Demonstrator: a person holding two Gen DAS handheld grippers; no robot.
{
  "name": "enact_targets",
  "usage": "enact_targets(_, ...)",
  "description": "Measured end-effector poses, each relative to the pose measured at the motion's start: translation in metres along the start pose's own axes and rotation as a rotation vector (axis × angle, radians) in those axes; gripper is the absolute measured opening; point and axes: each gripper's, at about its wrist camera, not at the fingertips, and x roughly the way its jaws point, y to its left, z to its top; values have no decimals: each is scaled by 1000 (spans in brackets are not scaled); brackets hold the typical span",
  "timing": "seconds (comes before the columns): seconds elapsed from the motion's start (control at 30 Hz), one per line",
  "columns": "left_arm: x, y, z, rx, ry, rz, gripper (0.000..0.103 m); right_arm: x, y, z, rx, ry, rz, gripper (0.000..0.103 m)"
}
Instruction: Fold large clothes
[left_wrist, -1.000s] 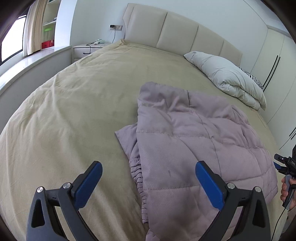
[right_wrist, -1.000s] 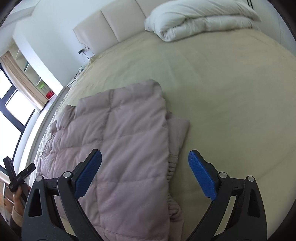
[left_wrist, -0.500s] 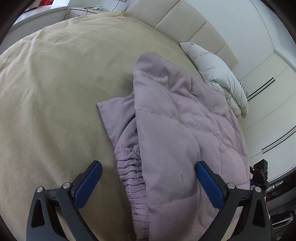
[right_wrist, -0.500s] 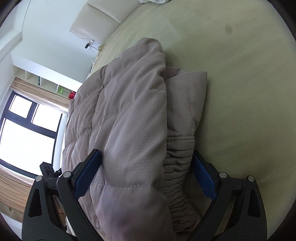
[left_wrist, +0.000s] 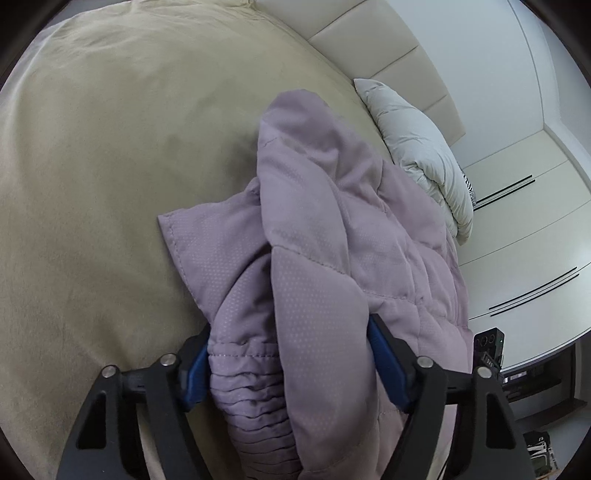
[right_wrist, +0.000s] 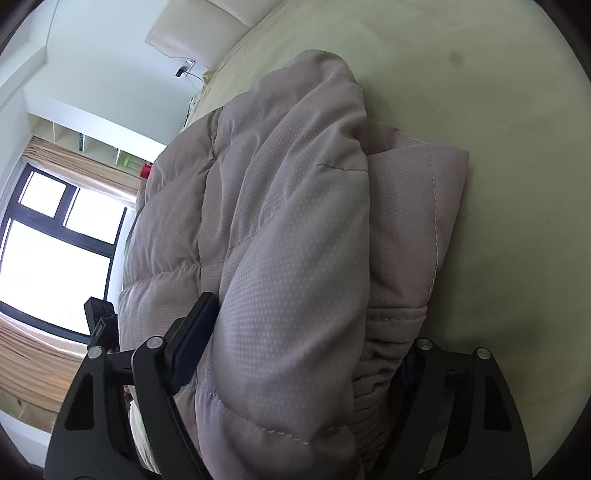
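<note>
Mauve quilted jacket (left_wrist: 325, 240), folded and bunched on the bed, elastic cuff nearest camera

You have one quilted mauve jacket (left_wrist: 332, 236) on one bed (left_wrist: 110, 166), and two hand-held grippers: the left hand-held gripper (left_wrist: 286, 365) and the right hand-held gripper (right_wrist: 299, 350). One white folded duvet (left_wrist: 421, 147) lies by the headboard, possibly with a striped item behind it.

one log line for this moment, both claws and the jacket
left claw: shut on jacket | right claw: shut on jacket | jacket: bunched on bed | pillow: beyond jacket
</note>
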Motion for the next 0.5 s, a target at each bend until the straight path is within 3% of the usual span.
enact_targets(0.13, -12, -1, -7, -22, -5, -35, 43, -2, 19, 0, -48, -23, -67, 60)
enact_targets(0.2, -22, -6, -12, -19, -4, -33, 38, -4, 32, -2, -82, -43, -108, 50)
enact_targets(0.33, -53, -17, -28, 1, -4, -32, 33, -21, 60, -12, -135, -60, -162, 41)
enact_targets(0.5, -107, -21, -75, 23, -11, -49, 31, -51, 87, -48, -143, -86, -116, 37)
